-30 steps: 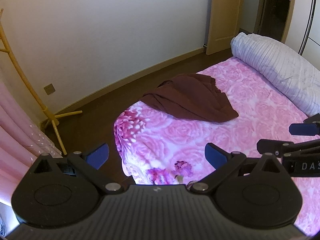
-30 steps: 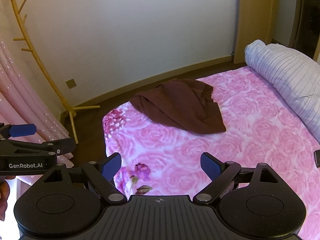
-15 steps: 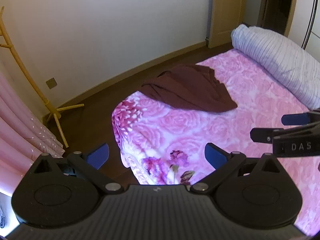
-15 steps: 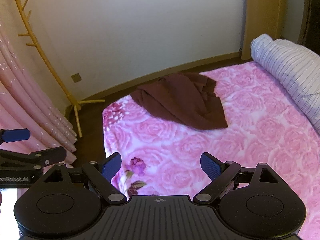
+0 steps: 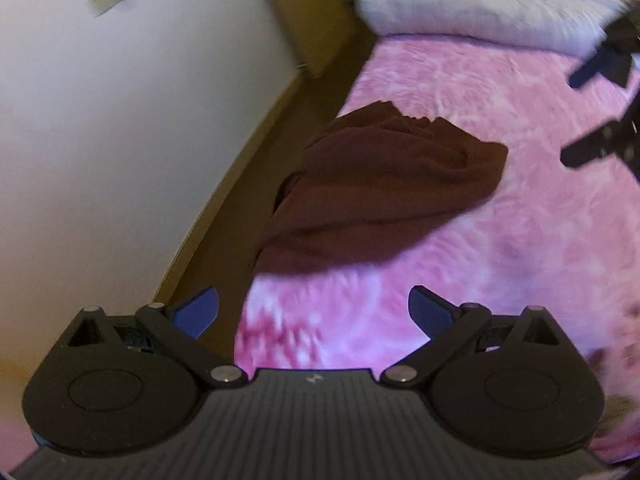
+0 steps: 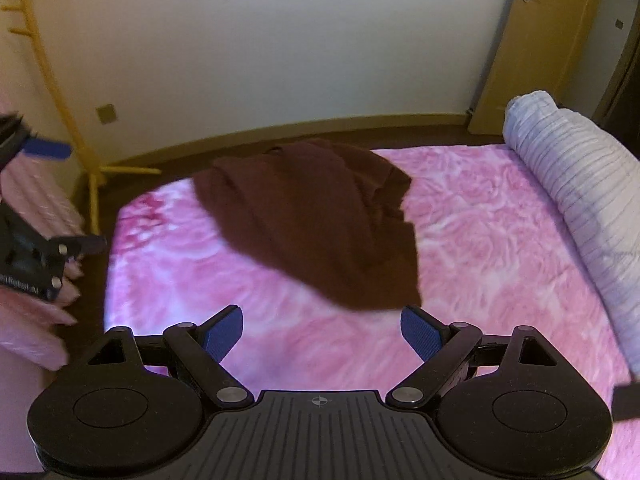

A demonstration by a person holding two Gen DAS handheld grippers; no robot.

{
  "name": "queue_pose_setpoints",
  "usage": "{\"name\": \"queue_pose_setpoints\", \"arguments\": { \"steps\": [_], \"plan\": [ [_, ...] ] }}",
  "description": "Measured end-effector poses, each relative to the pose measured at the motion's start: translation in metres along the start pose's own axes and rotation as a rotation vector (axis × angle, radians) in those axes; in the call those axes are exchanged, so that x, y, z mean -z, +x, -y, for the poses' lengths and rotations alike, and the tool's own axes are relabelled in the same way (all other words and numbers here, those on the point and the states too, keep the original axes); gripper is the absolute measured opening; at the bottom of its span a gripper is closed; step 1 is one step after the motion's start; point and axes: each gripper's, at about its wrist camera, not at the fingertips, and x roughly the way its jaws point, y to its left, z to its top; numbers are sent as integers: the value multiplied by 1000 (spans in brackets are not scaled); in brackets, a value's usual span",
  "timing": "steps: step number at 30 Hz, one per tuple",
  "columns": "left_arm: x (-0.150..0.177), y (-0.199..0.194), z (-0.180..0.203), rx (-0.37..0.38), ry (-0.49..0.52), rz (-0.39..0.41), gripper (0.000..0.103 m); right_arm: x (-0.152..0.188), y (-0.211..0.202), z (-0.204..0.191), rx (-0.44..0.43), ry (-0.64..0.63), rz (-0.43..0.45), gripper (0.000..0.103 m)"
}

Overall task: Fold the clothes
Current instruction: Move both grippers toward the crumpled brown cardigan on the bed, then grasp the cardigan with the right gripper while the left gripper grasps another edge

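Two handheld grippers hang above a bed dressed in a pink rose-print blanket, each with its blue-padded jaws spread wide and nothing between them. The left gripper looks along the bed's wall-side edge; the right gripper is poised over the blanket on the near side of the garment. The garment itself, a dark brown top, lies in a loose heap on the bed beside the edge that runs along the white wall, its fabric bunched into ridges at the end toward the wall and tapering to a rough point at the end nearest the right gripper. No sleeves, collar or hem can be picked out with certainty; the left wrist view is smeared by motion.

Judging by the spread jaws and the untouched heap, the folding has not begun and the step in hand appears to be the approach. The next move likely calls for each gripper to come down on a separate edge or corner of the cloth, pinch only the top layer, and draw the piece out flat over the open blanket before any fold is made.

A rolled, pale striped duvet lies on the bed well apart from the top, and a yellow coat stand rises by the wall beyond the bed's corner.
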Motion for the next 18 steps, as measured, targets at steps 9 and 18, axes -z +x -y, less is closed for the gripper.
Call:
{"name": "queue_pose_setpoints", "arguments": {
  "steps": [9,18],
  "plan": [
    [-44,144,-71,230,177,33,82,-60,131,30,-31,-118,-45,88],
    [-56,203,-92,378,77,-49,40,-110,231,62,-130,-131,-87,87]
  ]
}}
